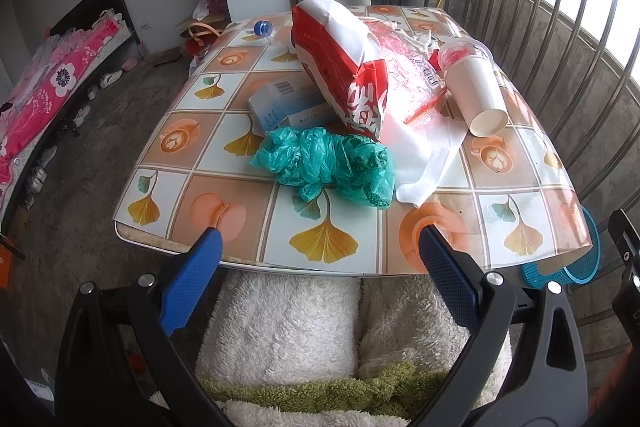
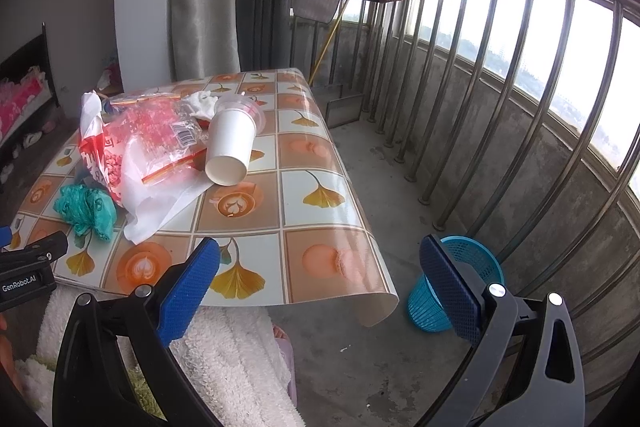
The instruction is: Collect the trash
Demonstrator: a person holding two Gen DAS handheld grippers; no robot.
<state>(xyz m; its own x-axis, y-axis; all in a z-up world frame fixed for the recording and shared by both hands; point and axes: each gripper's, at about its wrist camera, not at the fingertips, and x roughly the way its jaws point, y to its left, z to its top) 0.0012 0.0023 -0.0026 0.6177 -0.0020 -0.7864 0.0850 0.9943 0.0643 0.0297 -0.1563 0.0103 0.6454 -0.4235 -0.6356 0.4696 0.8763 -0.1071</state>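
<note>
A pile of trash lies on a table (image 1: 240, 227) with a patterned cloth. It holds a crumpled green plastic bag (image 1: 328, 165) (image 2: 86, 207), a red and white wrapper (image 1: 344, 67) (image 2: 96, 143), a white paper cup on its side (image 1: 476, 95) (image 2: 230, 147), a clear pink bag (image 2: 160, 131), a white plastic bag (image 1: 428, 163) (image 2: 160, 203) and a small blue box (image 1: 280, 103). My left gripper (image 1: 320, 259) is open and empty at the table's near edge, short of the green bag. My right gripper (image 2: 320, 267) is open and empty over the table's near right corner.
A blue mesh basket (image 2: 460, 287) (image 1: 580, 267) stands on the concrete floor right of the table, by the metal railing (image 2: 520, 107). A blue bottle cap (image 1: 262, 27) shows at the table's far side. White fluffy cloth (image 1: 280, 327) is under me. A bed (image 1: 40, 99) is at left.
</note>
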